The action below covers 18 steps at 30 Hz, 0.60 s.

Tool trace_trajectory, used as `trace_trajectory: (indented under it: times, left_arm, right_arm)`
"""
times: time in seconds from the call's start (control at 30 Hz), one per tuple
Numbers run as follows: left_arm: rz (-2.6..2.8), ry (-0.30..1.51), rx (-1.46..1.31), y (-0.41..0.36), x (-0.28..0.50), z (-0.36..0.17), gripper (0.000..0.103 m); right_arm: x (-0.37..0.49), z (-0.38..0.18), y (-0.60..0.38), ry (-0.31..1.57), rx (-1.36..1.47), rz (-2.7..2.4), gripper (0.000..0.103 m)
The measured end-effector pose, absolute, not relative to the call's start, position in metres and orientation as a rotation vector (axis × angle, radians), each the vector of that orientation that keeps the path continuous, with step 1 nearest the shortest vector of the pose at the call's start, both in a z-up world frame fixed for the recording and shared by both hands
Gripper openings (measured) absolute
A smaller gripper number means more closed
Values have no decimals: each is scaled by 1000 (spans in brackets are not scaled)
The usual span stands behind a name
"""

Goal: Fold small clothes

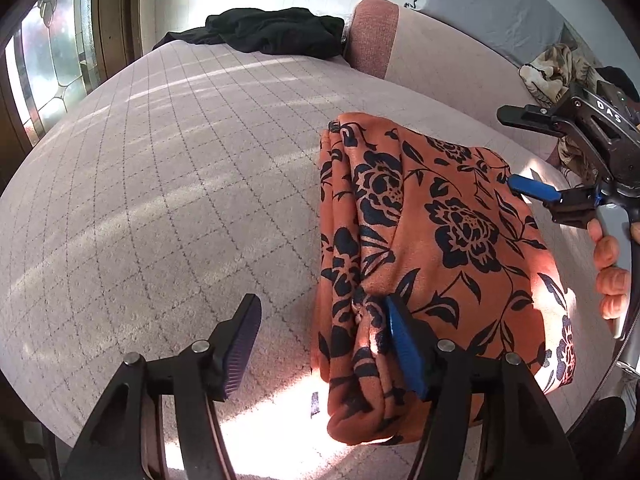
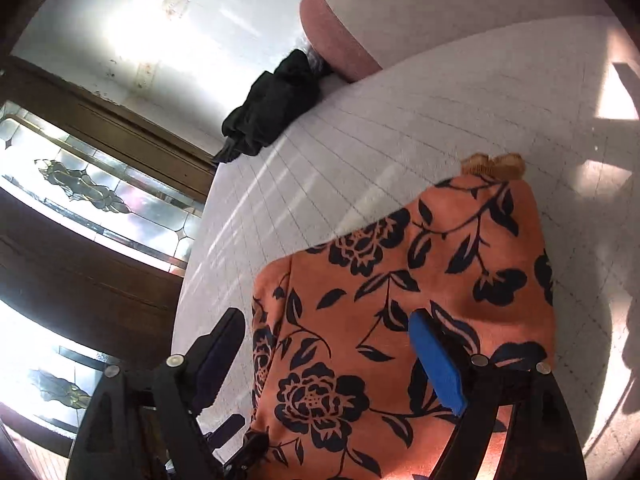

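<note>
An orange garment with a dark flower print (image 1: 432,248) lies folded in a thick stack on the pale checked bed cover (image 1: 160,184). My left gripper (image 1: 320,344) is open at the stack's near left corner, with its blue right pad (image 1: 404,348) resting on the cloth. My right gripper (image 1: 532,188) is at the stack's far right edge. In the right wrist view the right gripper (image 2: 340,360) is open and hangs over the garment (image 2: 400,288), with its blue pad (image 2: 438,364) above the cloth.
A crumpled black garment (image 1: 272,30) lies at the far edge of the bed, also in the right wrist view (image 2: 268,108). A pink cushion (image 1: 372,36) stands next to it. More patterned clothes (image 1: 556,68) are piled at the right. A stained-glass door (image 2: 92,188) is at the left.
</note>
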<state>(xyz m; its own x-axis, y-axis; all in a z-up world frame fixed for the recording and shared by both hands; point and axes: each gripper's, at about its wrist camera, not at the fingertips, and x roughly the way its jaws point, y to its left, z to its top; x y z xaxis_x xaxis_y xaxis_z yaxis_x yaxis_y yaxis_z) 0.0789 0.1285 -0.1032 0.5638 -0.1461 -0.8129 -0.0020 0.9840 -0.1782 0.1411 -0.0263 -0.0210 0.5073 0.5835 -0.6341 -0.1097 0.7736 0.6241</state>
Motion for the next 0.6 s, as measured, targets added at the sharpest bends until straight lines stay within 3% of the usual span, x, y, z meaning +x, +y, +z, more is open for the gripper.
trace_trajectory:
  times: [0.17, 0.33, 0.47, 0.6]
  left_arm:
    - [-90, 966, -166, 129, 80, -104, 66]
    - [-80, 960, -157, 127, 81, -105, 68]
    - [-83, 955, -153, 127, 80, -105, 68]
    - [-76, 951, -150, 126, 79, -104, 68]
  right_arm:
    - [164, -62, -54, 1045, 625, 299, 86]
    - [143, -27, -51, 941, 622, 407, 87]
    - [153, -62, -61, 1030, 613, 320, 87]
    - [118, -21, -58, 955, 648, 414, 87]
